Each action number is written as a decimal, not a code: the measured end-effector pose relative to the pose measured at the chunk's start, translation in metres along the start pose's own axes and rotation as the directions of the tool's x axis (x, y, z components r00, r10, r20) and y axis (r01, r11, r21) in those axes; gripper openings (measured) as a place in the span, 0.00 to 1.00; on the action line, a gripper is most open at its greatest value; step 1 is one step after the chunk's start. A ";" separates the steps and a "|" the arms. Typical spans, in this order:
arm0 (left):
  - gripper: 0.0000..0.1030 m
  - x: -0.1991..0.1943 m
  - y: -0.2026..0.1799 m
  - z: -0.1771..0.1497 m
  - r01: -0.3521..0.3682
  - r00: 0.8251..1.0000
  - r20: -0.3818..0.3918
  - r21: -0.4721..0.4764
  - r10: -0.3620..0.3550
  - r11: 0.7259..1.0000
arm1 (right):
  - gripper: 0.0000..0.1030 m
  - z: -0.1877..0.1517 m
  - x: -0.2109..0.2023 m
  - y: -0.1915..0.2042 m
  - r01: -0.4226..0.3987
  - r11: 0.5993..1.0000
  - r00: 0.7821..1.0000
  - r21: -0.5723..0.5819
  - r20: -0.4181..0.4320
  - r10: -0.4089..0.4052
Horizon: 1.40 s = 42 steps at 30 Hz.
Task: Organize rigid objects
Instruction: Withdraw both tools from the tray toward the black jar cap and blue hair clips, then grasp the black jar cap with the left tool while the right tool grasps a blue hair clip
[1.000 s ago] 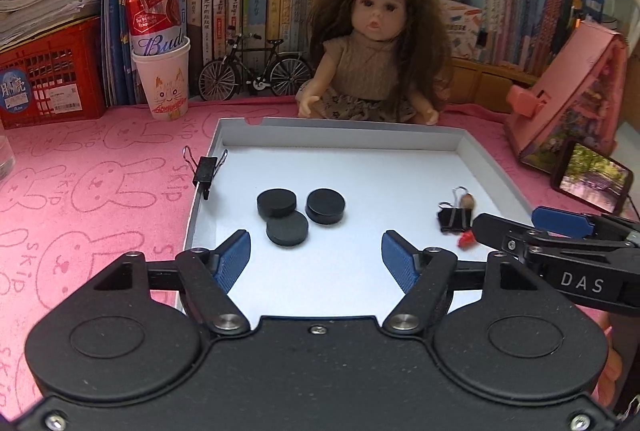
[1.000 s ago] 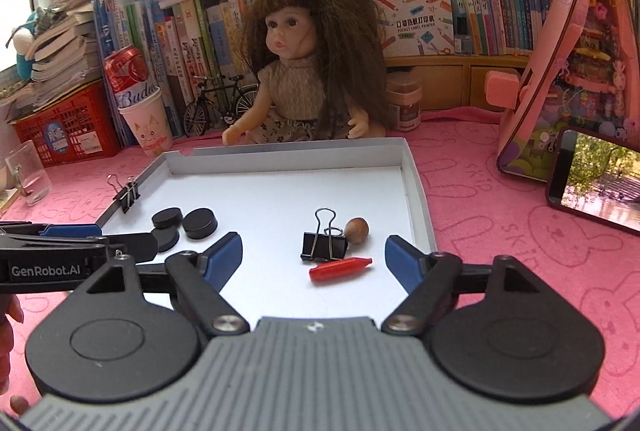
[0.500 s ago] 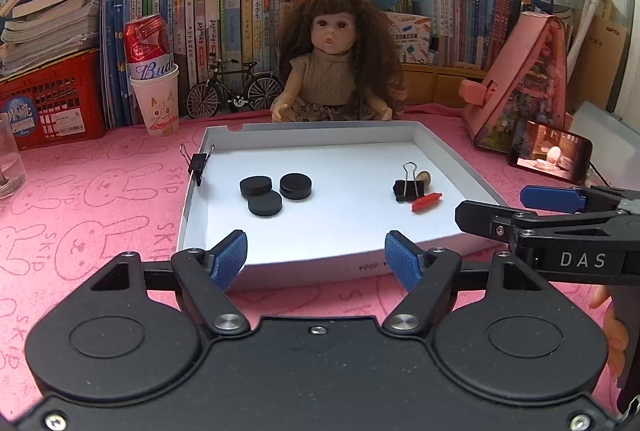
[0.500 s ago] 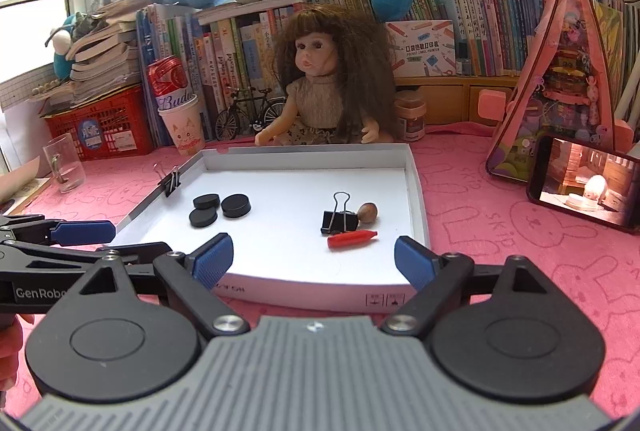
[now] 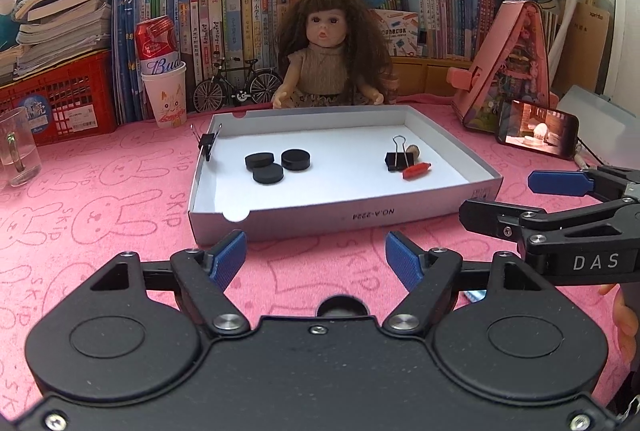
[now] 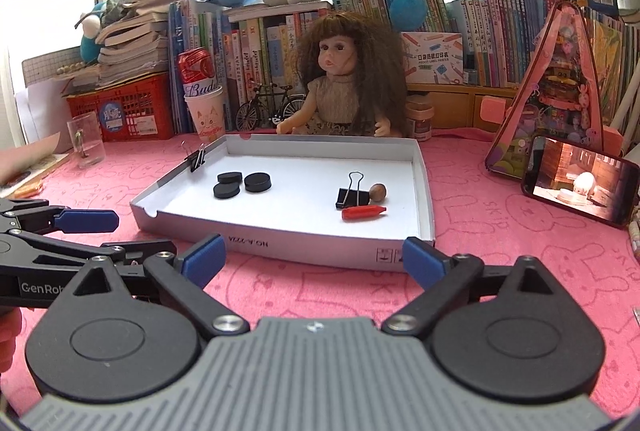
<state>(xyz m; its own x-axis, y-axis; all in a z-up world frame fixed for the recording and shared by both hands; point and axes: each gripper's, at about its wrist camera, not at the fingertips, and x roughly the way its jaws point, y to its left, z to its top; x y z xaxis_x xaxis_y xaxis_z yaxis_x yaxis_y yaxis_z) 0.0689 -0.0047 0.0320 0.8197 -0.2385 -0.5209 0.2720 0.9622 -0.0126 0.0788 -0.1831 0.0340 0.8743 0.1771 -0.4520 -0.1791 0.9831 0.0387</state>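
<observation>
A shallow white box lid (image 5: 320, 219) (image 6: 280, 239) lies on the pink mat. Inside it sit three black discs (image 5: 276, 163) (image 6: 240, 183), a black binder clip (image 5: 398, 157) (image 6: 354, 196), a small brown nut-like piece (image 6: 377, 191) and a red peg (image 5: 416, 170) (image 6: 363, 211). Another binder clip (image 5: 207, 143) (image 6: 197, 160) grips the lid's left wall. My left gripper (image 5: 316, 261) is open and empty in front of the lid. My right gripper (image 6: 314, 261) hovers before the lid's near wall, its jaws opening with nothing between them.
A doll (image 5: 332, 59) sits behind the lid, with a model bicycle (image 5: 236, 87), a can in a paper cup (image 5: 162, 71), a red crate (image 5: 60, 99) and a glass mug (image 5: 18, 147) to the left. A pink toy house (image 5: 516, 71) and phone (image 5: 536, 133) stand right.
Both grippers have drawn back from over the lid to the mat in front of it. The right jaws have spread wider. The items in the lid have not moved.
</observation>
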 end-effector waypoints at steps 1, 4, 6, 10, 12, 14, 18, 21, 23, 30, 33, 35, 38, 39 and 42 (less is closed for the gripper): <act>0.73 -0.001 0.000 -0.003 -0.003 1.000 0.000 0.001 0.003 1.000 | 0.97 -0.002 -0.001 0.002 -0.004 1.000 1.000 -0.008 0.001 0.004; 0.73 -0.006 -0.001 -0.011 -0.011 1.000 0.004 0.001 0.011 1.000 | 0.99 -0.009 -0.006 0.006 -0.015 1.000 1.000 -0.025 0.002 0.015; 0.73 -0.008 0.000 -0.016 -0.015 1.000 0.008 0.005 0.015 1.000 | 0.99 -0.013 -0.007 0.009 -0.014 0.999 1.000 -0.030 0.000 0.014; 0.73 -0.014 -0.001 -0.025 -0.024 1.000 0.017 0.015 0.023 1.000 | 0.99 -0.021 -0.011 0.011 -0.017 1.000 1.000 -0.025 -0.013 0.017; 0.73 -0.017 -0.001 -0.030 -0.026 0.999 0.021 0.016 0.026 1.000 | 0.99 -0.027 -0.014 0.012 -0.016 0.999 1.000 -0.030 -0.016 0.016; 0.72 -0.020 0.000 -0.035 -0.022 1.000 0.021 0.019 0.021 1.000 | 0.99 -0.032 -0.017 0.013 -0.015 0.999 1.000 -0.036 -0.020 0.015; 0.64 -0.023 0.000 -0.044 -0.011 1.000 0.025 0.024 0.011 1.000 | 0.99 -0.043 -0.022 0.015 -0.022 0.999 0.999 -0.049 -0.032 0.020; 0.56 -0.024 -0.001 -0.047 0.000 1.000 0.020 0.030 -0.001 1.000 | 0.99 -0.048 -0.025 0.018 -0.014 0.998 0.999 -0.068 -0.035 0.011; 0.53 -0.025 -0.001 -0.048 0.011 1.000 0.019 0.026 -0.012 1.000 | 0.99 -0.050 -0.026 0.018 -0.018 0.997 0.999 -0.069 -0.036 0.016; 0.48 -0.012 -0.007 -0.044 0.003 1.000 0.002 0.031 -0.003 1.000 | 0.93 -0.045 -0.022 0.017 0.007 0.999 0.999 -0.047 -0.036 -0.009; 0.47 -0.006 -0.010 -0.042 0.007 1.000 -0.008 0.030 -0.006 1.000 | 0.86 -0.043 -0.019 0.019 -0.001 0.999 0.999 -0.044 -0.046 -0.001; 0.45 -0.002 -0.013 -0.043 -0.001 1.000 -0.021 0.037 0.002 0.999 | 0.82 -0.043 -0.016 0.021 -0.005 0.999 0.998 -0.050 -0.059 0.002; 0.42 0.002 -0.014 -0.045 -0.006 0.999 -0.031 0.024 0.007 1.000 | 0.74 -0.044 -0.012 0.023 -0.006 0.999 0.997 -0.048 -0.082 0.002; 0.42 0.002 -0.014 -0.045 -0.007 1.000 -0.029 0.019 0.007 1.000 | 0.71 -0.044 -0.011 0.024 -0.008 0.999 0.996 -0.043 -0.091 0.004; 0.40 0.003 -0.014 -0.045 -0.008 1.000 -0.028 0.016 0.008 1.000 | 0.54 -0.044 -0.006 0.023 -0.004 1.000 0.993 -0.029 -0.119 0.000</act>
<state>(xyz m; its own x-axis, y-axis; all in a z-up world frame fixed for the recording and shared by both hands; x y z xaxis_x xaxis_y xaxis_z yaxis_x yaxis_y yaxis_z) 0.0446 -0.0130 -0.0079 0.8076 -0.2269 -0.5444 0.2736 0.9618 0.0050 0.0494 -0.1635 -0.0017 0.8146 0.1704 -0.5544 -0.1955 0.9806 0.0140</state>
